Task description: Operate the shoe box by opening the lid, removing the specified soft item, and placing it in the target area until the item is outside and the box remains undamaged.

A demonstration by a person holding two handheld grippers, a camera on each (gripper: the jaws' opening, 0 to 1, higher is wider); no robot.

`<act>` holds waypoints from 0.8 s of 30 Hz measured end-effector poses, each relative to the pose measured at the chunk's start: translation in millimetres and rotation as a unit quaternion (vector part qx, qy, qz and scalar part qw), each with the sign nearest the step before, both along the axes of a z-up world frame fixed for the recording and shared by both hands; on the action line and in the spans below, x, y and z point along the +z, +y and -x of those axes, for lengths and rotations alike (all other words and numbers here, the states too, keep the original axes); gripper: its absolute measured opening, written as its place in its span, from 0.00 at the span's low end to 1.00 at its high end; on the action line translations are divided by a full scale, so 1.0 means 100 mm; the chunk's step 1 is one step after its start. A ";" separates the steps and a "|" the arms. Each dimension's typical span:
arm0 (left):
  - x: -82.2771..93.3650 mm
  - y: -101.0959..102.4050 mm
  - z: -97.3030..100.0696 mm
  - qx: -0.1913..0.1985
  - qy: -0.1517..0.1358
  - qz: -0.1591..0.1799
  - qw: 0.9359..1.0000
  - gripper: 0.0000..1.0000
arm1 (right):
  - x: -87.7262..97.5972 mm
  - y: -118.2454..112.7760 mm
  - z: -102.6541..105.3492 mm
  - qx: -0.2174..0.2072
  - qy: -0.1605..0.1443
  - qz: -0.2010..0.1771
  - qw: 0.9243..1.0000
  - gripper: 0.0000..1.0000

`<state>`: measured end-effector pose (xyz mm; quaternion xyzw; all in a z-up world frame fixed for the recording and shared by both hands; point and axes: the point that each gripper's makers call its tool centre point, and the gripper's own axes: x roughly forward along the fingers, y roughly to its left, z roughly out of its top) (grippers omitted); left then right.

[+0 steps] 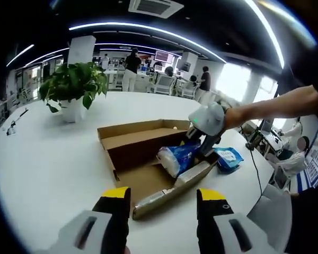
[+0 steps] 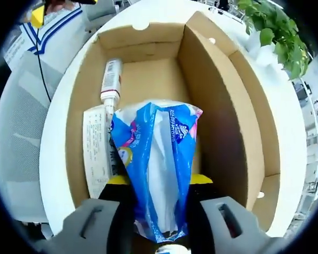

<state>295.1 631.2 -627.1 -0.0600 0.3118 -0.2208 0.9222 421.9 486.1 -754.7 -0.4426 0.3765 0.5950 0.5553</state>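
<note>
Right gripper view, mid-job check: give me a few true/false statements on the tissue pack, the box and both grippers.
1. The right gripper is shut on the blue tissue pack. True.
2. The shoe box has its lid closed. False: the lid lies folded open.
3. The left gripper holds the tissue pack. False: its jaws stand open and empty, short of the box.
4. A white tube lies inside the box. True.
5. A potted plant stands on the table. True.
</note>
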 end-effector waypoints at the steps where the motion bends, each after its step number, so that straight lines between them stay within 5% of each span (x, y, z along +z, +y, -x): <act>1: 0.00 -0.01 -0.01 -0.002 0.000 0.000 1.000 0.51 | 0.03 -0.01 0.00 -0.002 0.000 -0.002 1.000 0.32; 14: 0.15 -0.12 -0.02 -0.020 -0.013 0.002 1.000 0.51 | 0.32 -0.04 0.04 -0.013 -0.015 -0.019 1.000 0.32; 24: 0.26 -0.25 -0.07 -0.038 -0.023 0.008 0.999 0.51 | 0.82 -0.12 -0.01 -0.030 -0.043 -0.047 0.998 0.32</act>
